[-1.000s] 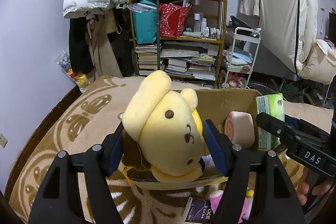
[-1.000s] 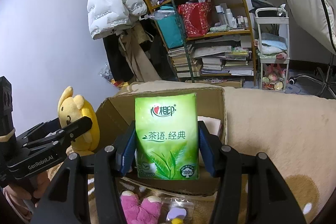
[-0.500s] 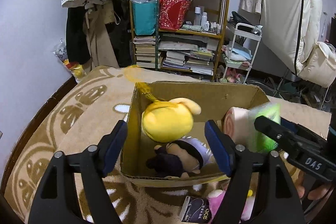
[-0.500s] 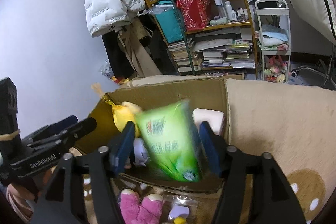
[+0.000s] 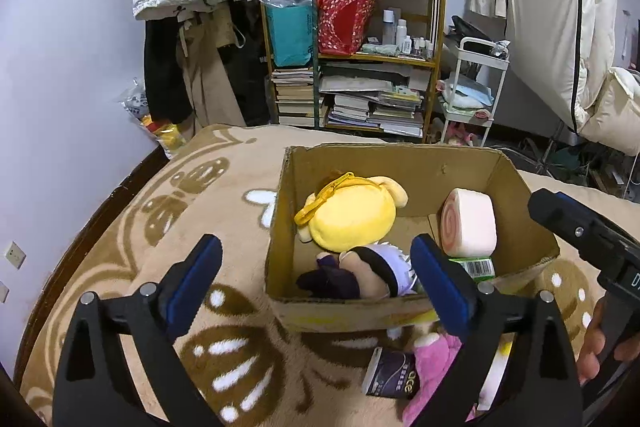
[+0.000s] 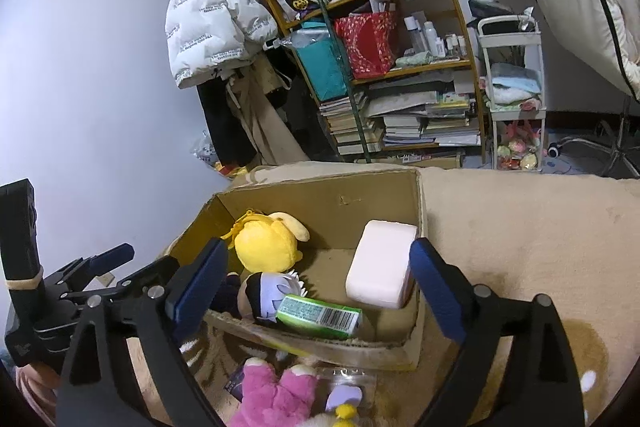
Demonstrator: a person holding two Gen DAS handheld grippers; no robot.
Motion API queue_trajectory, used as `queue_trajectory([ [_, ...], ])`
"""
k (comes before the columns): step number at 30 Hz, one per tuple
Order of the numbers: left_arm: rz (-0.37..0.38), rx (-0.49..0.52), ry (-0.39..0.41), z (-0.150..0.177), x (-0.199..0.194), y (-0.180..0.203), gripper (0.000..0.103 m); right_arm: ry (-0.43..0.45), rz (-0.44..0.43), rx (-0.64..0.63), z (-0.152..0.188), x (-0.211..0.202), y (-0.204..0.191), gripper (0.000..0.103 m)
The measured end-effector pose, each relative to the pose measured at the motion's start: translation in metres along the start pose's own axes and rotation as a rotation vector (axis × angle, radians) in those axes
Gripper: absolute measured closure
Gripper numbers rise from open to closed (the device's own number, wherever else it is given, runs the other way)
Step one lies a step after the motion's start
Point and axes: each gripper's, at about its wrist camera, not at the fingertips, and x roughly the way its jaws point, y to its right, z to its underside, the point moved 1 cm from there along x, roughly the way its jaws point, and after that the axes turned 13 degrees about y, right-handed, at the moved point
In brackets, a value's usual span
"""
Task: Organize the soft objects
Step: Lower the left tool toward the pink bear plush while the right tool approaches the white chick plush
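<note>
Grippers: our left gripper (image 5: 316, 271) and right gripper (image 6: 318, 273) are opening, nothing between the jaws.
Toys: yellow plush (image 5: 350, 217) lies mid-frame in the box (image 5: 276, 227).
Risk: we judge the pink plush (image 6: 274, 393), bottom of frame, could snag the box's near wall when lifted.

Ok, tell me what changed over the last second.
Both grippers let go. The yellow plush dropped from the left gripper into the box; the green tissue pack dropped from the right gripper. Both are opening, empty. The pink roll stayed put.
</note>
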Motion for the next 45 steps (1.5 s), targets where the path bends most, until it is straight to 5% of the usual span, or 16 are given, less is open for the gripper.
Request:
queue_trajectory([
  [26,-0.022,0.056,-0.043,0.022,-0.088,0.009,0.002,-0.037,0.055,-0.046,0.011,-0.080,-0.020,0.001],
  [45,0.029,0.116,-0.077,0.038,-0.104,0.026,0.002,-0.085,0.078,-0.030,0.033,-0.107,-0.026,0.001],
])
